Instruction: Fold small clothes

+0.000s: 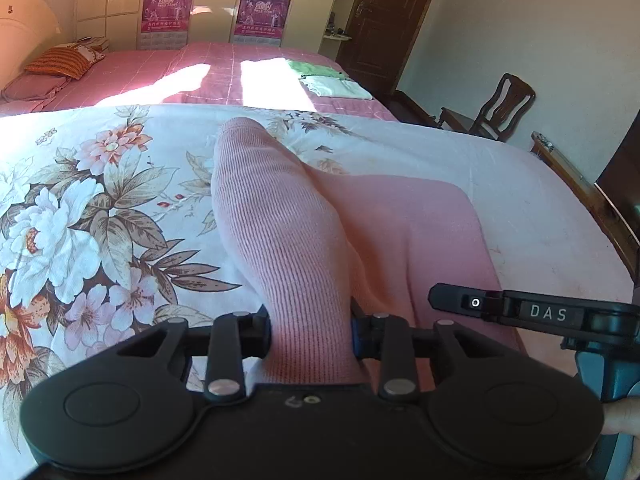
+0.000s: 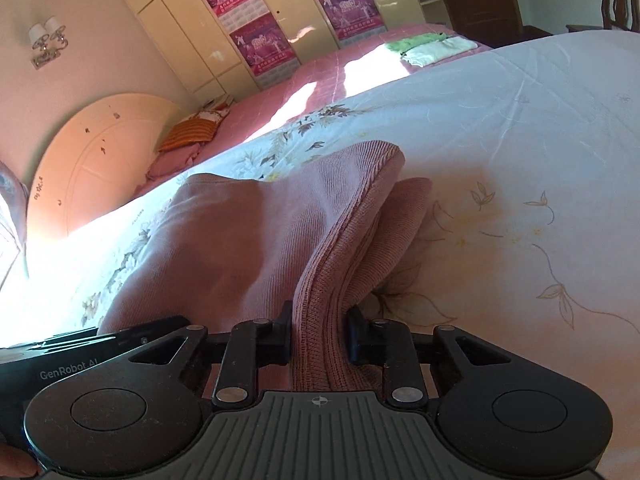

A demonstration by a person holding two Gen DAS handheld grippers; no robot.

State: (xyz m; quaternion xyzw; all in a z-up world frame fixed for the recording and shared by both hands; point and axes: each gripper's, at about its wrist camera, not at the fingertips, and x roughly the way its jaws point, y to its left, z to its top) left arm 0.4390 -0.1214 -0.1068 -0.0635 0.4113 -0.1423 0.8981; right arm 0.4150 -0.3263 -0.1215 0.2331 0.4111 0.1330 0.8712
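Observation:
A pink ribbed knit garment (image 1: 280, 232) lies on the floral bedsheet (image 1: 100, 200). My left gripper (image 1: 312, 332) is shut on a ribbed part of it, which rises from the bed into the jaws. The right gripper (image 1: 520, 312) shows at the right of the left wrist view, beside the garment. In the right wrist view my right gripper (image 2: 318, 336) is shut on a ribbed fold of the same pink garment (image 2: 248, 240), lifted off the sheet (image 2: 520, 160). The left gripper's body (image 2: 60, 364) shows at the lower left.
A pink bed (image 1: 180, 76) lies beyond, with folded green and white clothes (image 1: 328, 78) on it and pillows (image 1: 64, 64) at its head. A wooden chair (image 1: 496, 108), a dark door (image 1: 392, 20) and wardrobes (image 1: 220, 4) stand behind.

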